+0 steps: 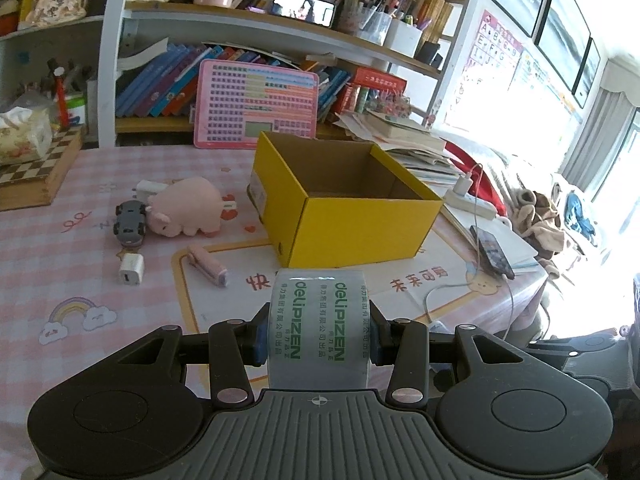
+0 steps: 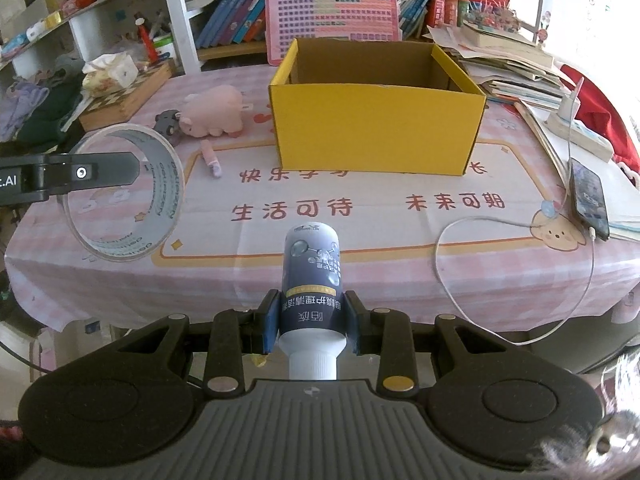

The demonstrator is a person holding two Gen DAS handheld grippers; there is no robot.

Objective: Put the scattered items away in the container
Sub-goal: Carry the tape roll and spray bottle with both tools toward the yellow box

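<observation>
My left gripper is shut on a roll of clear tape with green print, held above the table's near edge. In the right wrist view the tape roll shows at the left, with one left finger across it. My right gripper is shut on a dark blue bottle, its white cap toward the camera. An open yellow box stands ahead, its inside bare. On the cloth left of it lie a pink plush pig, a grey toy car, a white charger and a pink stick.
A phone on a white cable lies at the table's right edge, beside a power strip and piled books. A chessboard box with a tissue pack sits at the back left. Bookshelves rise behind the table.
</observation>
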